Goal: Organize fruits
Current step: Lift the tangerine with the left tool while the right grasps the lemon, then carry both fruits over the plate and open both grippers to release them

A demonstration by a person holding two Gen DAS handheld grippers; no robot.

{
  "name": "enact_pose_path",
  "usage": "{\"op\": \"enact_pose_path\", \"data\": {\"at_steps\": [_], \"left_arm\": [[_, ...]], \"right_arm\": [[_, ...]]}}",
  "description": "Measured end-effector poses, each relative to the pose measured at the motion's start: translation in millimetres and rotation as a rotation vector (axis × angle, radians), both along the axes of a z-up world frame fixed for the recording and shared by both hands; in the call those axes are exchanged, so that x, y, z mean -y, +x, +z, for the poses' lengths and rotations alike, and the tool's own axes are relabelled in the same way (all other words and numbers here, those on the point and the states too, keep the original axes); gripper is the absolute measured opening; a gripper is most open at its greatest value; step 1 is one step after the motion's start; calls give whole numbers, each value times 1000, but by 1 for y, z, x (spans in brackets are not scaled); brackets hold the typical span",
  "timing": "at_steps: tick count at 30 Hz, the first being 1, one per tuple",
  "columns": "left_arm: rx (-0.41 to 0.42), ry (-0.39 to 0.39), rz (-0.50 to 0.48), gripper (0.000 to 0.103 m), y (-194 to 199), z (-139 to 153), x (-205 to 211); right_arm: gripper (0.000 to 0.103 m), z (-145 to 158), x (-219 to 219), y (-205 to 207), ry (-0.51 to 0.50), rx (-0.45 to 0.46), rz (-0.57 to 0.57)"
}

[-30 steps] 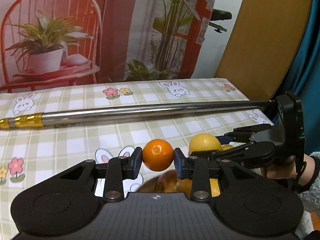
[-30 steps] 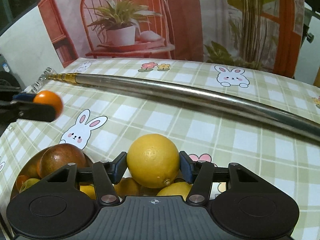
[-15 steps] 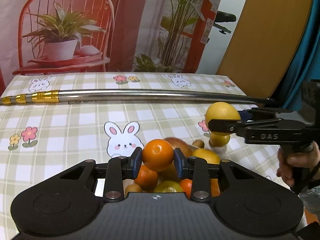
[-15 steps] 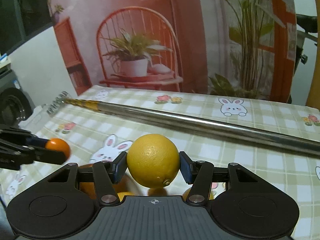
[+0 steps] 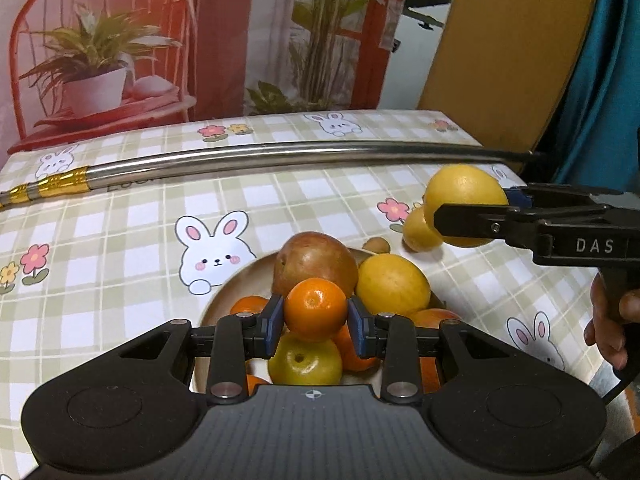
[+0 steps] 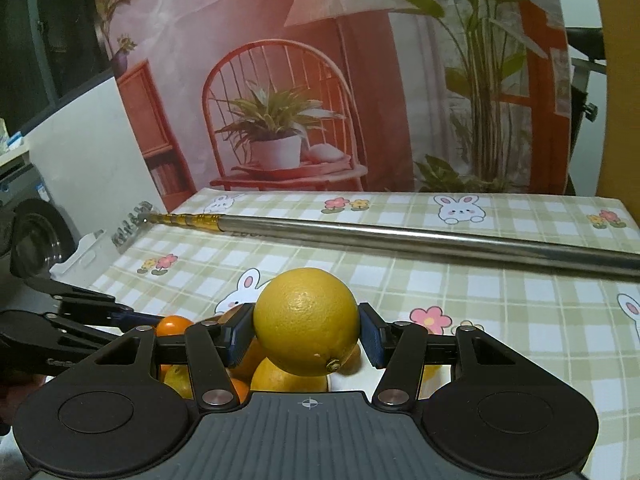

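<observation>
The left gripper (image 5: 315,325) pinches a small round orange tangerine (image 5: 315,309) between its blue pads, holding it above a shallow tan plate (image 5: 224,297) heaped with fruit near the table's near edge. The right gripper (image 6: 307,336) clamps a large yellow lemon (image 6: 307,320) between its own blue pads, lifted clear of the pile; in the left wrist view this lemon (image 5: 464,200) hangs to the right of the plate, above the cloth.

On the plate lie a reddish-brown apple (image 5: 314,262), a second yellow lemon (image 5: 392,283), a yellow-green apple (image 5: 305,360) right under the held tangerine, and several more orange tangerines (image 5: 249,305), partly hidden by the gripper. Off the plate toward the table's right edge sits a smaller yellow fruit (image 5: 418,230), with a little brown round fruit (image 5: 377,245) beside it, close to the plate's rim. A person's hand (image 5: 608,320) grips the right tool's handle at the right edge.

A long steel pole with gold bands at one end (image 5: 280,156) lies across the far half of the table, from left edge to right edge, well apart from the plate.

The table wears a green-and-white checked cloth printed with rabbits and flowers (image 5: 120,240). Behind the far edge hangs a printed backdrop of a red chair and potted plants (image 6: 280,112); a tan board (image 5: 500,48) and teal curtain (image 5: 600,92) stand at the right.
</observation>
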State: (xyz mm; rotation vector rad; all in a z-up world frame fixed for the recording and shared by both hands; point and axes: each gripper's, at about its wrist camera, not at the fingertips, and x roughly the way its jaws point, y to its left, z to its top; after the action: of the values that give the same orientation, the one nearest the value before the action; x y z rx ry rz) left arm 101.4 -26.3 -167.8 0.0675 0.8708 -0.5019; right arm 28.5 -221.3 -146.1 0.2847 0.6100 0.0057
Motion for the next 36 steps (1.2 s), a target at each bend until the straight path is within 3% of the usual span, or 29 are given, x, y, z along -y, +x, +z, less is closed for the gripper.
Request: {"op": "enact_pose_path", "data": {"at_steps": [8, 10, 17, 28, 36], "left_arm": [[-27, -5, -15, 37, 5, -5, 8], [-27, -8, -8, 49, 5, -5, 8], [1, -17, 28, 61, -1, 4, 1], [99, 3, 218, 72, -33, 28, -32], [112, -38, 340, 76, -54, 34, -66]], "right_arm": [[51, -2, 0, -3, 21, 2, -5], [51, -3, -1, -4, 23, 3, -3], [51, -5, -4, -6, 29, 2, 3], [51, 3, -30, -8, 2, -1, 50], [51, 4, -74, -5, -51, -47, 148]]}}
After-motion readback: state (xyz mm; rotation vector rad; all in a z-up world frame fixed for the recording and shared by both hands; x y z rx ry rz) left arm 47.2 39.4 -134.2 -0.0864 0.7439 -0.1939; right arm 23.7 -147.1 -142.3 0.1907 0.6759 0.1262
